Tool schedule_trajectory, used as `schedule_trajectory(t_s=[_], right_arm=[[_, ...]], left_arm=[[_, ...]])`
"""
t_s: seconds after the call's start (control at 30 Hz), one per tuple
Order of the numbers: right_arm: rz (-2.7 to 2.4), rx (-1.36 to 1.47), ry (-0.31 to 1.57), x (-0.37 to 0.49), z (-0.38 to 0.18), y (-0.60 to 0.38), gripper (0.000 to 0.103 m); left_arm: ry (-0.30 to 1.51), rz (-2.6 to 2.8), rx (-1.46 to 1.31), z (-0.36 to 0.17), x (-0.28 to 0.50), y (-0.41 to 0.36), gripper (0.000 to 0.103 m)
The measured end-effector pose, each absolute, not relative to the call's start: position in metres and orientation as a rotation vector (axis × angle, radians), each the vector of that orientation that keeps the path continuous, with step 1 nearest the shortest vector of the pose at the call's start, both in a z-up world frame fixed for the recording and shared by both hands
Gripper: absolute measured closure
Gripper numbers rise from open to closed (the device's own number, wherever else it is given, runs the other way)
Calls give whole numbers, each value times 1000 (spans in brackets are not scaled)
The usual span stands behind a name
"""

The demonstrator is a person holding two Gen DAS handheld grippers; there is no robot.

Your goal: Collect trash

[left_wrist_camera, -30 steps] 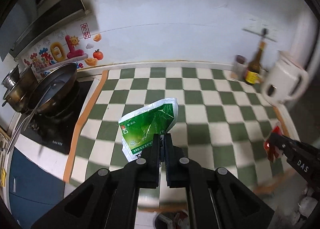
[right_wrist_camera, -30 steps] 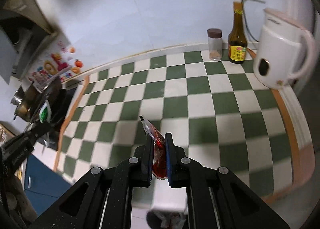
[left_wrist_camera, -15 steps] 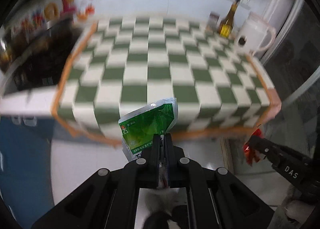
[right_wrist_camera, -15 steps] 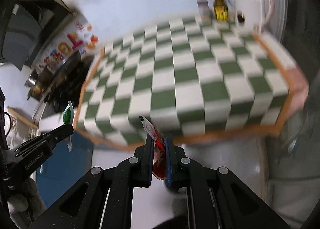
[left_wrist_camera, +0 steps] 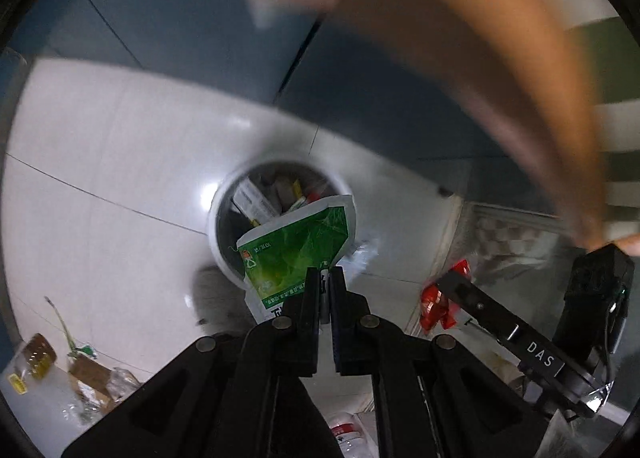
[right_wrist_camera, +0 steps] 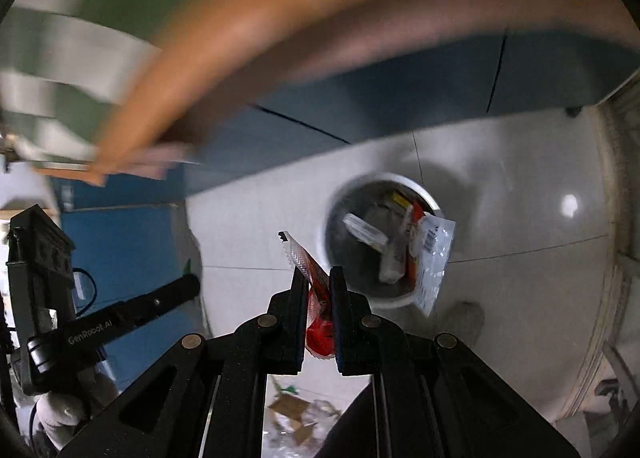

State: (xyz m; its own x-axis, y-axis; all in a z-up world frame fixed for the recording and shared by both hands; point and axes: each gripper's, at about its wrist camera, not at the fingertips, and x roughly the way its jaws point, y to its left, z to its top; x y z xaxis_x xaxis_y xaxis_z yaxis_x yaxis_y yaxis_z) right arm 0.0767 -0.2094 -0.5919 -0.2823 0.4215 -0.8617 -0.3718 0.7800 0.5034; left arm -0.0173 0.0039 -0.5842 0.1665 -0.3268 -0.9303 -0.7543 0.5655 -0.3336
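My left gripper [left_wrist_camera: 325, 278] is shut on a green and white packet [left_wrist_camera: 296, 250], held above the near rim of a round white trash bin [left_wrist_camera: 219, 246] on the floor. My right gripper [right_wrist_camera: 318, 278] is shut on a red sachet [right_wrist_camera: 316, 294], held left of and above the same bin [right_wrist_camera: 332, 214]. The bin holds several wrappers and boxes. The right gripper also shows in the left wrist view [left_wrist_camera: 440, 282] with the red sachet [left_wrist_camera: 434, 306]. The left gripper shows at the left of the right wrist view [right_wrist_camera: 188, 284].
The bin stands on a white tiled floor [left_wrist_camera: 120, 162] in front of blue cabinet doors [left_wrist_camera: 192, 42]. The blurred orange edge of the counter [left_wrist_camera: 520, 70] arcs overhead. Loose scraps and cardboard [left_wrist_camera: 80, 374] lie on the floor at lower left.
Both grippers have swung down from the checkered counter to the floor, still holding their packets. The trash bin has come into view below them.
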Motion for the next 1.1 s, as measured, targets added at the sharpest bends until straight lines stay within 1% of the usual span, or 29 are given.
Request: schedule_trajectory(t_s=[0.1,0.17,0.23,0.3,0.37,0.4,0.43,0.47,0.5,0.57,0.6,0.67,0.7,0.77,0.8,0.83,0.87,0.9,0.93,0.97,1.0,1.07,1.1], right_arm=[[772,-7,1714,77,-664,-195,92],[770,-45,1724,76,-706,-186,92],[756,-82,1729,77,-734,-178,92],[750,-105,1750,77,-756,-173,91],[740,-119,1770,75,-771,-170,88],[739,-130,1778,76,-774,-166,88],[741,-143,1781,75,-776,-165,85],[738,-164,1775,74,-775,-164,80],[735,-181,1767,74,-774,-163,79],[727,-198,1758,75,-769,-163,70],[718,-208,1750,76,-765,-165,68],[708,-236,1723,76,-754,-169,61],[700,-256,1701,75,-745,-171,60],[684,-292,1659,73,-727,-178,50],[674,-316,1631,71,-716,-182,48],[664,-344,1604,68,-706,-185,43],[662,-366,1585,65,-699,-188,38],[663,-389,1558,61,-687,-191,36],[658,-410,1539,57,-678,-194,30],[642,-443,1512,52,-667,-198,21],[638,-455,1496,49,-659,-201,16],[621,-486,1461,42,-639,-210,1],[613,-492,1449,39,-629,-214,0]], left_arm=[[1478,377,-975,-659,-14,-2,100],[1501,371,-977,-697,-17,-2,100],[1519,370,-996,-727,-23,-1,99],[1530,372,-1011,-743,-28,2,95],[1531,370,-1035,-755,-31,1,93],[1529,363,-1048,-757,-32,1,91],[1531,364,-1051,-757,-32,2,88],[1533,375,-1047,-757,-34,2,82],[1528,389,-1043,-754,-35,2,77],[1519,406,-1023,-745,-37,2,54],[1511,422,-986,-738,-39,1,49],[1506,471,-898,-727,-44,2,28],[1500,490,-864,-720,-47,0,22],[1488,519,-832,-704,-54,-1,5],[1485,529,-817,-697,-58,-2,3],[1485,541,-795,-692,-60,-5,1],[1486,558,-756,-682,-63,-7,1],[1483,570,-728,-675,-65,-9,1],[1482,581,-707,-667,-67,-11,1],[1480,596,-685,-655,-70,-14,1],[1476,603,-672,-646,-73,-16,1],[1467,613,-651,-627,-76,-20,1],[1461,620,-631,-614,-78,-23,1]])
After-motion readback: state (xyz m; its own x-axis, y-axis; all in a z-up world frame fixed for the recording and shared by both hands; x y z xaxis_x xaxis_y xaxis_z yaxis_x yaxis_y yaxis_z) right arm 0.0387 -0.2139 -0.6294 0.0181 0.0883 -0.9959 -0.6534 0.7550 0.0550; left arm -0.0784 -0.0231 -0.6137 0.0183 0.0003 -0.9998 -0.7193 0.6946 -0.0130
